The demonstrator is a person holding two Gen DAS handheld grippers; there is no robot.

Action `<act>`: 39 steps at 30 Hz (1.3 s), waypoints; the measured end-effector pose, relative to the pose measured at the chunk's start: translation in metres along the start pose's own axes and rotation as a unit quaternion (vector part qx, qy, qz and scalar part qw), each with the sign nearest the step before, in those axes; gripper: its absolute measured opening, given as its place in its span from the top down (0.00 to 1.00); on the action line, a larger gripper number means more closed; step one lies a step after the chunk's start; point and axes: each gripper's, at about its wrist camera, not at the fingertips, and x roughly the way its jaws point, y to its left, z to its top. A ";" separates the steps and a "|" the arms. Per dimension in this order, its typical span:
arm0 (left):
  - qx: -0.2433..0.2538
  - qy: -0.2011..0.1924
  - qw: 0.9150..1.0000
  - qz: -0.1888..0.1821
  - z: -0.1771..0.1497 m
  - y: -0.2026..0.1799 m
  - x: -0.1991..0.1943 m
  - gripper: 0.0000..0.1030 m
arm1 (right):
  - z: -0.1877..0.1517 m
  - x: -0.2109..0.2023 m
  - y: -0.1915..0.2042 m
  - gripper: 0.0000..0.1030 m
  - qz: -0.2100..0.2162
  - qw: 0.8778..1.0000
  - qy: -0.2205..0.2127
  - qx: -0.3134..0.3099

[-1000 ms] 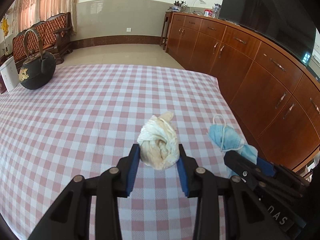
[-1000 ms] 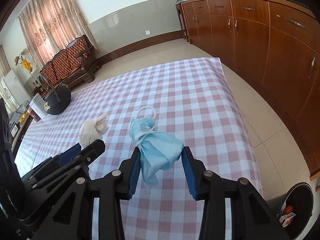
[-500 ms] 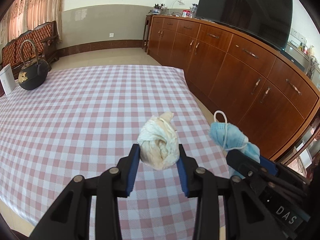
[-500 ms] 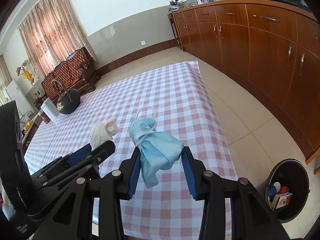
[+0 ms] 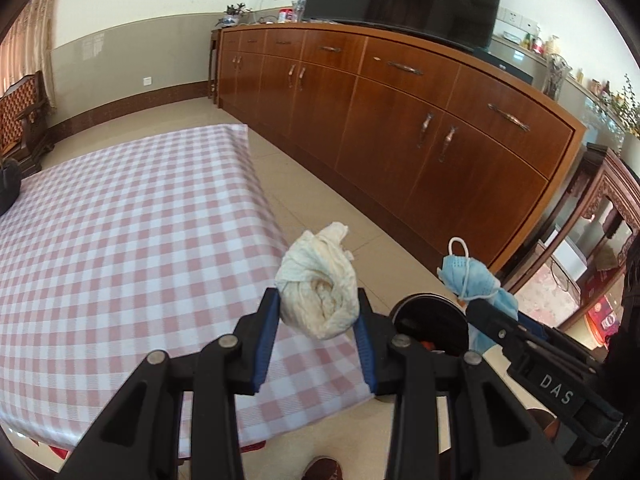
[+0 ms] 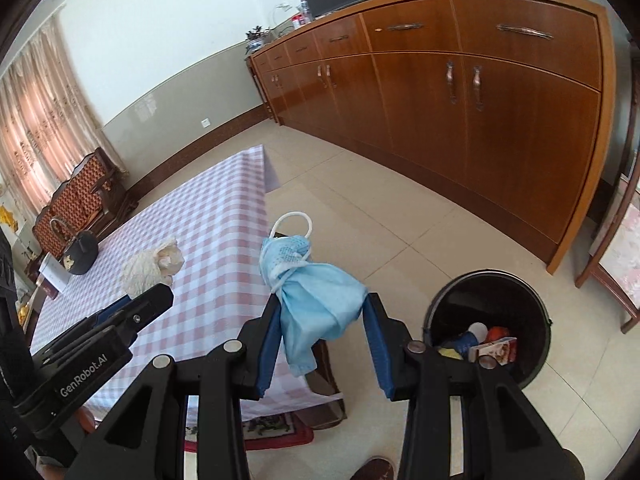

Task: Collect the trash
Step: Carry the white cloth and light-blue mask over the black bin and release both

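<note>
My left gripper [image 5: 317, 312] is shut on a crumpled cream tissue wad [image 5: 318, 290], held in the air over the near right corner of the checked table [image 5: 120, 240]. My right gripper [image 6: 322, 322] is shut on a balled blue face mask [image 6: 316, 288] with a white ear loop, hanging past the table's edge over the floor. A black trash bin [image 6: 490, 320] with several scraps inside stands on the floor just right of the right gripper. In the left wrist view the bin [image 5: 430, 322] shows behind the fingers, with the mask [image 5: 476, 280] to its right.
A long wooden sideboard [image 6: 460, 92] with a dark television on top runs along the far wall. A black kettle [image 6: 80, 250] sits at the table's far end. A chair [image 6: 616, 248] stands right of the bin. A shoe [image 6: 374, 468] shows on the tiled floor below.
Both grippers have swung to the right, off the tabletop toward the table's corner, each keeping its load. The trash bin has come into close view beside the right gripper.
</note>
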 end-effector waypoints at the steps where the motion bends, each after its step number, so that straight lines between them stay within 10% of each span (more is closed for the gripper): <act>1: 0.006 0.004 1.000 -0.006 -0.001 -0.009 0.004 0.63 | -0.001 -0.003 -0.013 0.59 -0.009 1.000 -0.001 0.009; 20: 0.089 0.099 0.989 -0.069 -0.040 -0.141 0.089 0.63 | -0.033 -0.006 -0.177 0.58 -0.107 0.983 0.037 0.145; 39: 0.110 0.184 0.975 -0.056 -0.060 -0.186 0.168 0.60 | -0.026 0.087 -0.265 0.57 -0.122 0.958 0.129 0.226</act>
